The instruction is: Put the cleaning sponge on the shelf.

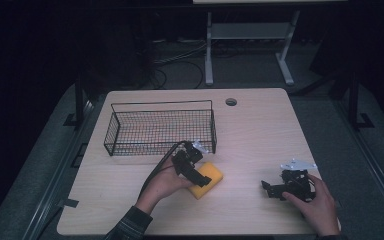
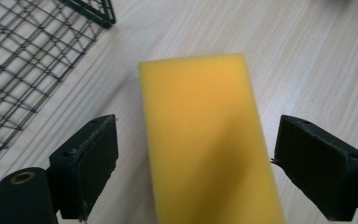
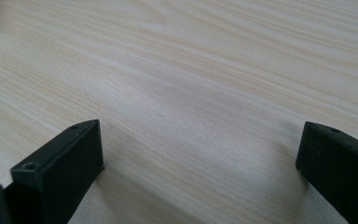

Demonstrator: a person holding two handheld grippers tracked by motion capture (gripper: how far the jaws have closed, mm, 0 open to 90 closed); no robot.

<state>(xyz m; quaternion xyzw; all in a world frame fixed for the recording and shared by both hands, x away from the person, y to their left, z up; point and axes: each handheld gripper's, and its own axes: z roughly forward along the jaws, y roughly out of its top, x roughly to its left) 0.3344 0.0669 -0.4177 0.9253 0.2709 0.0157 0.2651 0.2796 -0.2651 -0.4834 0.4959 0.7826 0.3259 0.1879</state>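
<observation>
Sponge (image 2: 205, 140) lies flat on the table (image 1: 260, 130) between the spread jaws of your left gripper (image 2: 193, 158), not pinched, with the wire basket (image 1: 160, 129) just beyond. Your right gripper (image 3: 200, 168) is spread too, over bare wood.

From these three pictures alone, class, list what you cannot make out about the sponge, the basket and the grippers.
- Sponge: near end cut off by the bottom edge in the left gripper view; partly covered by the left gripper in the high view.
- Wire basket: cut off by the frame's left and top edges in the left gripper view.
- Right gripper: jaw gap too small and dark in the high view.
</observation>
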